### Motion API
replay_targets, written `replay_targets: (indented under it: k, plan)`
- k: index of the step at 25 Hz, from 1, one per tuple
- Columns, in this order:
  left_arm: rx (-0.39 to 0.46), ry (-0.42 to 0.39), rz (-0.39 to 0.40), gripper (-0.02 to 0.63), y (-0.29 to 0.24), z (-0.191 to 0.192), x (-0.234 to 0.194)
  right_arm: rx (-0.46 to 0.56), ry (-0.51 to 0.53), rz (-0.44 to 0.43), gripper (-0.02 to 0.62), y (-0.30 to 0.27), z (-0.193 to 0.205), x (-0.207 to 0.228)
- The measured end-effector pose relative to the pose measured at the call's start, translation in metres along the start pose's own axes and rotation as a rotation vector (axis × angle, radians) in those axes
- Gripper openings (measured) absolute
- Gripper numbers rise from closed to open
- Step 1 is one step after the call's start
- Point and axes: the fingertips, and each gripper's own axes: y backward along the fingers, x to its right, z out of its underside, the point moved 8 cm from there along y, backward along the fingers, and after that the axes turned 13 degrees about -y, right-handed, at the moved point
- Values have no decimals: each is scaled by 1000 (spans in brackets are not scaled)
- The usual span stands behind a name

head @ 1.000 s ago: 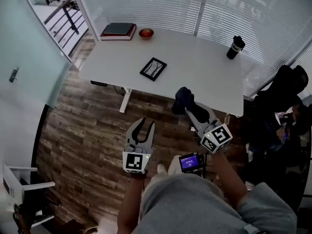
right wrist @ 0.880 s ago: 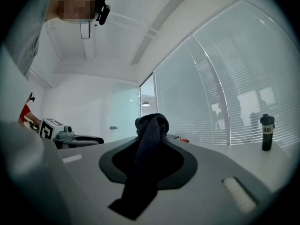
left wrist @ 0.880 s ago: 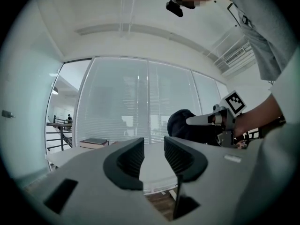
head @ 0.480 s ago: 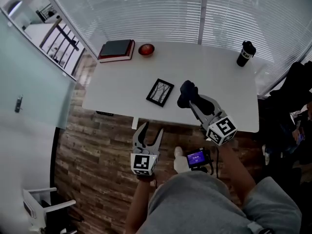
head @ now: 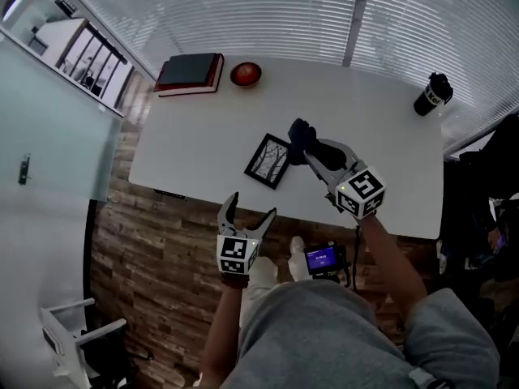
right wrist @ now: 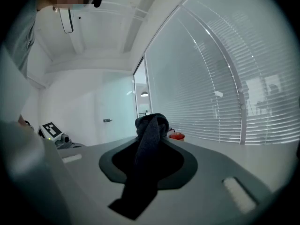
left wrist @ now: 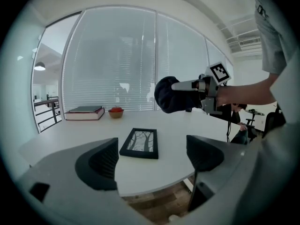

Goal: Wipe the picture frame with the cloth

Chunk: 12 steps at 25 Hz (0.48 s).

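Note:
A black picture frame (head: 268, 160) (left wrist: 139, 143) lies flat near the front edge of the white table (head: 195, 144). My right gripper (head: 306, 143) (right wrist: 149, 125) is shut on a dark bunched cloth (head: 301, 135) (right wrist: 150, 146) (left wrist: 172, 95), which hangs above the table just right of the frame. My left gripper (head: 250, 207) (left wrist: 151, 158) hovers at the table's front edge, short of the frame. Its jaws are opening and nothing is between them.
At the table's far left lie a dark book (head: 190, 70) (left wrist: 84, 112) and a red bowl (head: 246, 73) (left wrist: 116, 112). A black tumbler (head: 431, 94) stands at the far right. Window blinds (head: 268, 14) run behind the table. Wood floor (head: 154, 250) lies under the front edge.
Both grippers have moved forward to the table. The cloth now hangs beside the frame, and the left jaws have spread wider.

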Motion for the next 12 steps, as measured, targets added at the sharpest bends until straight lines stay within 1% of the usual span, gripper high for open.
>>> replay_targets:
  k: [2, 3, 4, 5, 7, 9, 12]
  plan:
    - [-27, 10, 6, 461, -14, 8, -9, -65, 28, -5, 104, -19, 2, 8]
    - [-26, 18, 10, 463, -21, 10, -14, -98, 45, -5, 106, -29, 3, 13]
    - [-18, 24, 16, 461, -27, 11, -20, -129, 60, -3, 106, -40, 5, 18]
    - [-10, 24, 24, 441, -34, 11, -25, -157, 74, -1, 106, -51, 6, 23]
    - [-20, 7, 50, 436, -47, 14, -35, -206, 88, 1, 106, -73, 10, 31]
    - [-59, -5, 84, 458, -56, 21, -43, -255, 87, 8, 107, -93, 16, 37]
    - [-94, 9, 129, 482, -69, 28, -56, -322, 122, 50, 110, -119, 27, 48]
